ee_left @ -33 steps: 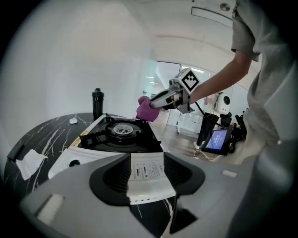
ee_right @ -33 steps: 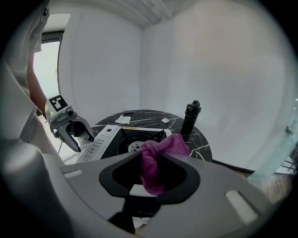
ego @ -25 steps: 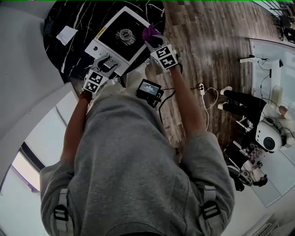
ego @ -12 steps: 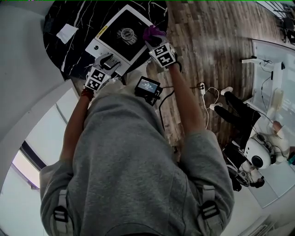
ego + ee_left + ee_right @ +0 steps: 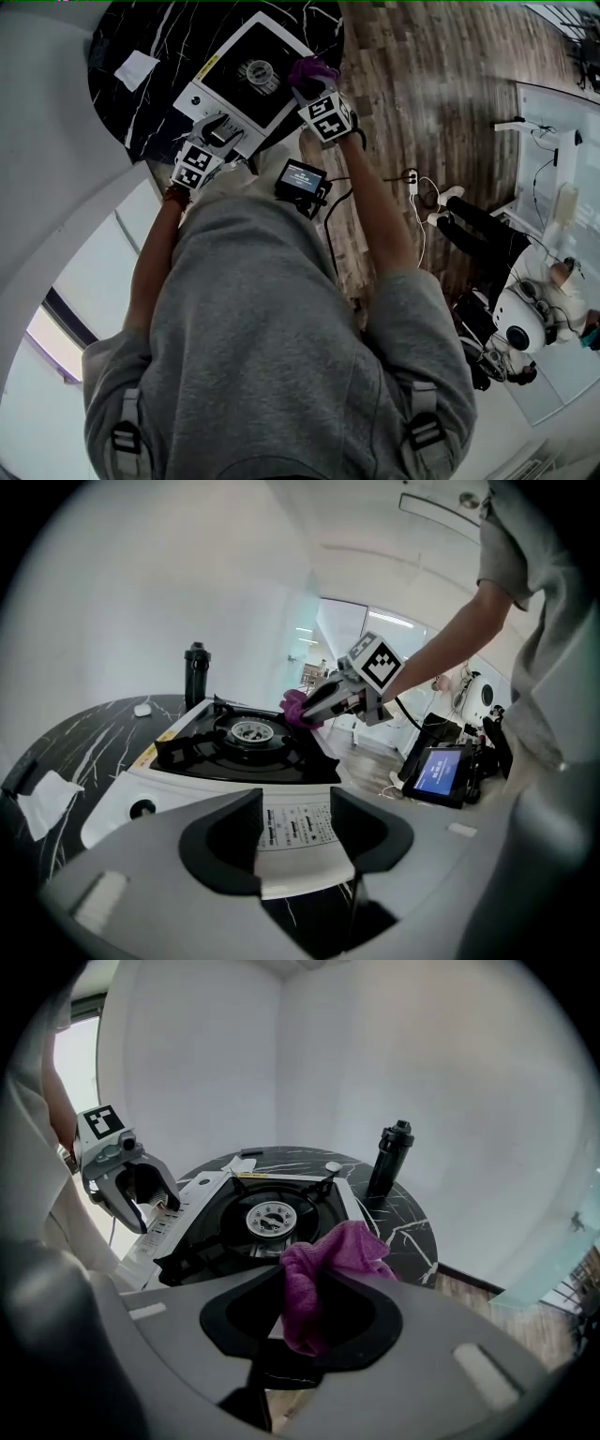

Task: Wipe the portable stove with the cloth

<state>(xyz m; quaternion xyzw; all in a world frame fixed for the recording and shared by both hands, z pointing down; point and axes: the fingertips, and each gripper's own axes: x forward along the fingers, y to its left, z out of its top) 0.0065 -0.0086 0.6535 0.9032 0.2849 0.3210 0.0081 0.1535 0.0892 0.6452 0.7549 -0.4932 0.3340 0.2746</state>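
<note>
In the head view the right gripper has sunk a little towards the white-bodied, black-topped portable gas stove on the round black marble table. The crumpled purple cloth it carries now hangs at the stove's right-hand edge; I cannot tell whether it touches. The left gripper has kept its place at the stove's front-left corner.

In the left gripper view its jaws stand wide apart, with the stove's white labelled front panel between them. The pads do not appear to clamp it, so this looks like steadying rather than a grip.

In the right gripper view the jaws are roughly half closed and pinch the cloth, which bulges out ahead of them. Beyond it lies the round silver burner, apart from the cloth.

Judging by that small descent, the cloth is being brought down for contact, and the wiping of the stove top seems not yet begun
</note>
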